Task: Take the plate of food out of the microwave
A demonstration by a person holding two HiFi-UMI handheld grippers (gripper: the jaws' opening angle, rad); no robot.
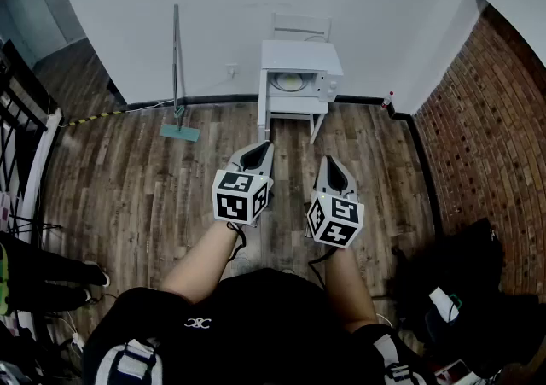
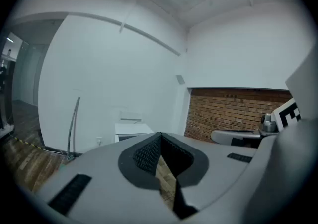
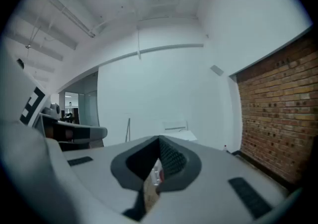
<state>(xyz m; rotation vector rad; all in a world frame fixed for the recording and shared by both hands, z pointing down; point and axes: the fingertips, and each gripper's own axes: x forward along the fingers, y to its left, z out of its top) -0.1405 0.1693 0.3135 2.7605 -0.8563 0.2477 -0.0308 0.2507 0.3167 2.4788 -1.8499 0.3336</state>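
A mop (image 1: 177,67) leans on the white wall well left of the microwave (image 1: 300,76), its head on the wood floor (image 1: 153,187); the left gripper (image 1: 256,151) is held over the floor well short of the microwave and slightly left of it, pointing toward it; its own view shows its jaws clenched tip to tip with nothing between them, only floor visible through the notch behind the tips. The microwave sits on a small white table (image 1: 294,107) against the wall; the plate (image 1: 290,81) shows as a pale round shape inside the microwave's front, and whether the door stands open cannot be told from this far. The right gripper (image 1: 332,163) is held level with the left one, just right of the microwave's line and equally far from it; its jaws are likewise clenched and empty. A small bottle (image 1: 388,102) stands on the floor right of the microwave, at the corner where the brick wall (image 1: 486,119) begins.
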